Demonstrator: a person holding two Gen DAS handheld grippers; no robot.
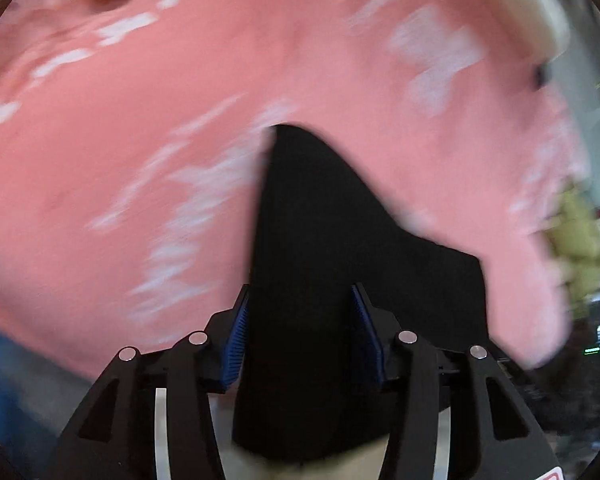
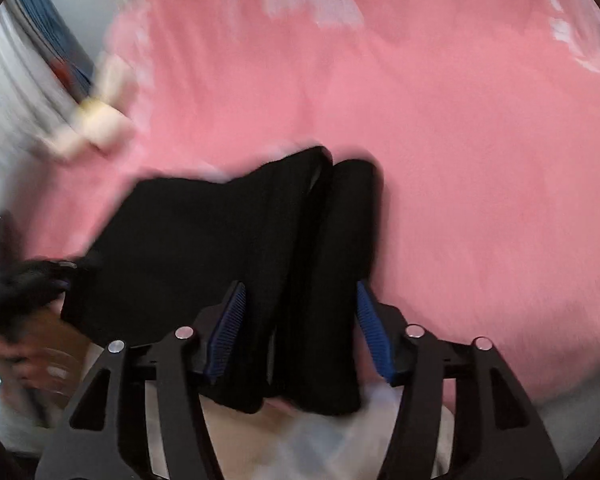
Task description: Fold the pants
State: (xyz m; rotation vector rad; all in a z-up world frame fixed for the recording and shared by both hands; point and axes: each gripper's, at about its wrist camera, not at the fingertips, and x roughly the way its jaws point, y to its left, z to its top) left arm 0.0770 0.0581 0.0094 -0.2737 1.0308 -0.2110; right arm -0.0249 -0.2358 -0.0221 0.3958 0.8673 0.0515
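Both tongs, left gripper (image 1: 298, 332) and right gripper (image 2: 298, 330), pinch black fabric pants (image 2: 220, 240) above the pink patterned bedsheet (image 2: 460, 160); level, taut corners should keep the fold square.

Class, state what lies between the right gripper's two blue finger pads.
Black pants, seen in the right wrist view, run between the right gripper pads.
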